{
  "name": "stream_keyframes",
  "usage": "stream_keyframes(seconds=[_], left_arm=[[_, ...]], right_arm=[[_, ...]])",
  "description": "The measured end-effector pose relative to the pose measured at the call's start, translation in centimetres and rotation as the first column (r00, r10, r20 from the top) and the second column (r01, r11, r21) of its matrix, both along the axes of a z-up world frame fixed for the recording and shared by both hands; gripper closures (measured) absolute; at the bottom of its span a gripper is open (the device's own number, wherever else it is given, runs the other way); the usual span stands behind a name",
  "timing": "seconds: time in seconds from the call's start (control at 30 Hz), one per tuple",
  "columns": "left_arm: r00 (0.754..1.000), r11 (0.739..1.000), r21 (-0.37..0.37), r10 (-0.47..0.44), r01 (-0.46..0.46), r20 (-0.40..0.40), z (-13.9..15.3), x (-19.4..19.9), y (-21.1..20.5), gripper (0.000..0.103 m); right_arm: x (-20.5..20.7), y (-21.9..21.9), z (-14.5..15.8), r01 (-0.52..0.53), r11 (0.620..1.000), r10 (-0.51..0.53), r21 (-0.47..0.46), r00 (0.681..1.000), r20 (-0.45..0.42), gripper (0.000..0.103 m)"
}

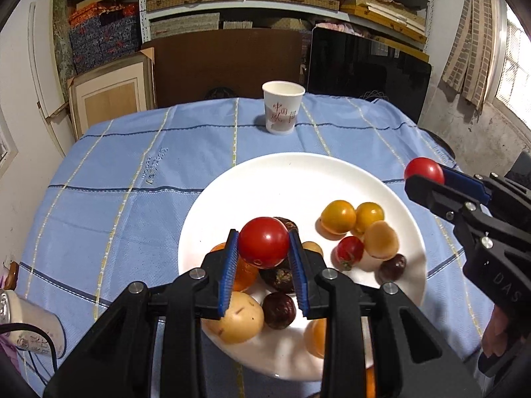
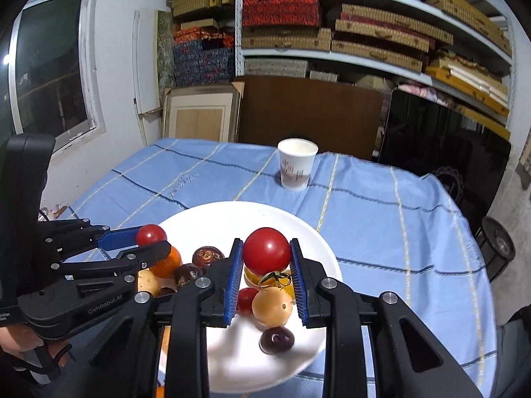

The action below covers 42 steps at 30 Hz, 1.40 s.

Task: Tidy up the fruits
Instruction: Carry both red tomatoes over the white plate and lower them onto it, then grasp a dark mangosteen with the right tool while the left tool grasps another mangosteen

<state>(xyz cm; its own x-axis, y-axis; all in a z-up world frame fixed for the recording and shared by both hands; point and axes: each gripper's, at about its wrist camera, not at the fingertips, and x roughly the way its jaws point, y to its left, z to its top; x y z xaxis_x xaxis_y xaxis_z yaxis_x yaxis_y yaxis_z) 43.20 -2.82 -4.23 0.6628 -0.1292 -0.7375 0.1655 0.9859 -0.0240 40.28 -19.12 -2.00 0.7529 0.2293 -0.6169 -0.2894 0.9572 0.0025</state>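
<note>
I have 2 grippers up over the white plate (image 1: 292, 172), each clenched on a red tomato. In the left wrist view, my left gripper (image 1: 264, 245) fills the lower centre of the frame, its blue pads (image 1: 230, 265) pressed against both sides of a red tomato (image 1: 264, 242) held above the fruit heap. At the right edge of that same frame my right gripper (image 1: 428, 179) reaches in, gripping a second red tomato (image 1: 423, 169) just past the plate's right rim, over the blue checked tablecloth (image 1: 132, 172). In the right wrist view that gripper sits at lower centre with its tomato squeezed between the pads, and the left gripper comes in from the left edge with its own tomato over the plate's left rim. On the plate, right of centre in the left wrist view, lie 2 yellow-orange tomatoes (image 1: 338, 217) touching each other, a pale orange fruit (image 1: 381, 240), a small red tomato with a green stem (image 1: 348, 252) and a dark purple fruit (image 1: 393, 267). Lower left on the plate sit a tan round fruit (image 1: 237, 321), a dark maroon fruit (image 1: 278, 310) and an orange fruit (image 1: 245, 275), partly hidden behind my fingers. A white paper cup (image 1: 282, 106) stands upright at the upper centre, well apart from the plate.
</note>
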Motion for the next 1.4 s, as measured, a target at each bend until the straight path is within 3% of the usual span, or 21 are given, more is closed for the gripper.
stream_keyframes(seconds=[0.1,0.17,0.4,0.5,0.67,0.77,0.9,1.1,1.2,1.33,1.4], left_arm=[[0.999,1.000,-0.005,-0.002,0.002,-0.032,-1.3,0.8,0.2,0.066],[1.000,1.000,0.002,0.015,-0.015,-0.023,-1.6,0.9,0.4,0.045],[1.000,1.000,-0.009,0.026,-0.025,0.015,-0.2,-0.6,1.0,0.040],[0.999,0.999,-0.030,0.029,-0.028,0.038,1.3,-2.7,1.7,0.035],[0.997,0.999,-0.042,-0.002,0.006,0.080,3.3,-9.3,3.5,0.015],[0.998,0.998,-0.055,-0.034,0.038,0.061,2.8,-13.5,4.6,0.014],[0.999,0.998,-0.055,-0.033,0.034,0.015,0.0,-17.2,5.7,0.011],[0.998,0.992,-0.121,0.015,-0.022,-0.061,-3.3,-18.8,6.9,0.011],[0.999,0.997,-0.080,0.014,-0.019,-0.053,-3.5,-19.4,6.5,0.011],[0.999,0.999,-0.048,0.003,-0.005,-0.047,-3.2,-19.5,5.8,0.011],[0.998,1.000,-0.030,-0.007,0.005,-0.059,-3.5,-19.4,5.4,0.011]], right_arm=[[1.1,0.6,-1.1,-0.013,1.000,0.013,-0.014,1.000,-0.028,0.074],[1.5,1.0,-1.4,-0.015,0.999,0.014,-0.033,0.999,-0.035,0.071],[0.0,0.2,-0.3,-0.011,1.000,0.011,-0.014,1.000,-0.013,0.066],[-2.5,-0.8,0.8,-0.011,1.000,0.010,0.018,1.000,0.005,0.056],[-9.4,-2.1,1.0,-0.018,0.997,0.019,0.078,1.000,-0.019,0.045],[-13.9,-1.5,-1.0,-0.059,0.996,0.063,0.067,0.996,-0.061,0.044],[-17.7,0.4,-4.5,-0.092,0.995,0.094,0.022,0.988,-0.123,0.044],[-17.6,2.5,-7.8,-0.084,0.996,0.080,-0.009,0.978,-0.194,0.044],[-16.9,3.3,-9.0,-0.091,0.995,0.081,-0.033,0.969,-0.232,0.045],[-16.7,3.7,-9.5,-0.099,0.994,0.087,-0.037,0.967,-0.240,0.062],[-16.9,3.4,-9.3,-0.101,0.995,0.093,-0.026,0.968,-0.233,0.062]])
